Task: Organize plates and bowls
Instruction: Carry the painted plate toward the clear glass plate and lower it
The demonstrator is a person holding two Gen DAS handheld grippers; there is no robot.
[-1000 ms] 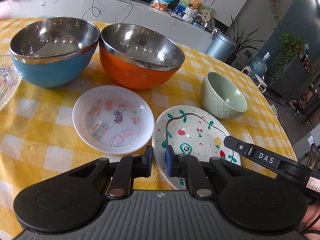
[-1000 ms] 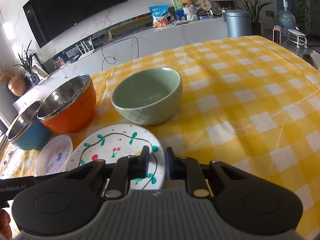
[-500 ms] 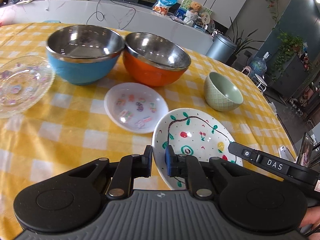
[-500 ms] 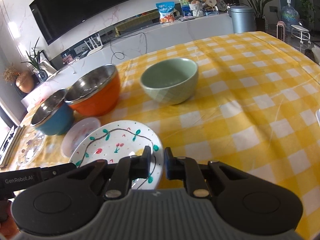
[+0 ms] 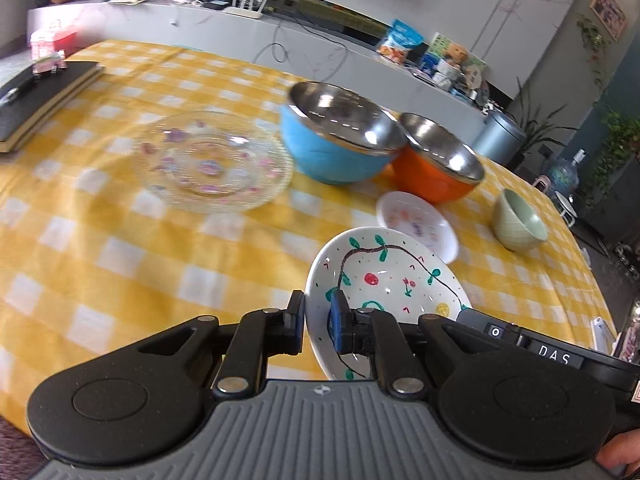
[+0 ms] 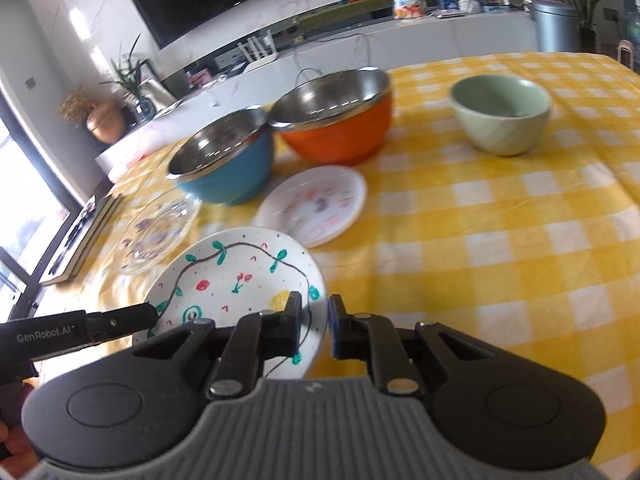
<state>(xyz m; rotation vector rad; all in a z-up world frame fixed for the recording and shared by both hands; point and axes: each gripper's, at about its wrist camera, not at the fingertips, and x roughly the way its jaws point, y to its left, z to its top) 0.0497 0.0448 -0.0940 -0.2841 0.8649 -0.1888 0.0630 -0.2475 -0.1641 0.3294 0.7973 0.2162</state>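
Observation:
Both grippers are shut on the rim of the white painted plate (image 5: 384, 276), which is lifted above the yellow checked tablecloth (image 5: 120, 264). My left gripper (image 5: 318, 322) pinches its near left edge; my right gripper (image 6: 314, 320) pinches its right edge (image 6: 240, 276). On the table stand a clear glass plate (image 5: 212, 164), a blue steel bowl (image 5: 336, 140), an orange steel bowl (image 5: 436, 168), a small white sticker plate (image 5: 416, 220) and a green bowl (image 5: 518, 220). They also show in the right wrist view: glass plate (image 6: 156, 232), blue bowl (image 6: 224, 160), orange bowl (image 6: 336, 120), sticker plate (image 6: 316, 204), green bowl (image 6: 500, 112).
A dark book (image 5: 36, 100) with a small pink toy on it lies at the table's far left edge. A white counter (image 5: 280, 44) with snacks and cables runs behind the table. A grey bin (image 5: 500, 140) stands beyond the right side.
Both grippers have lifted the painted plate and carried it left and back. The glass plate and the book have come into view; the bowls now look farther off to the right.

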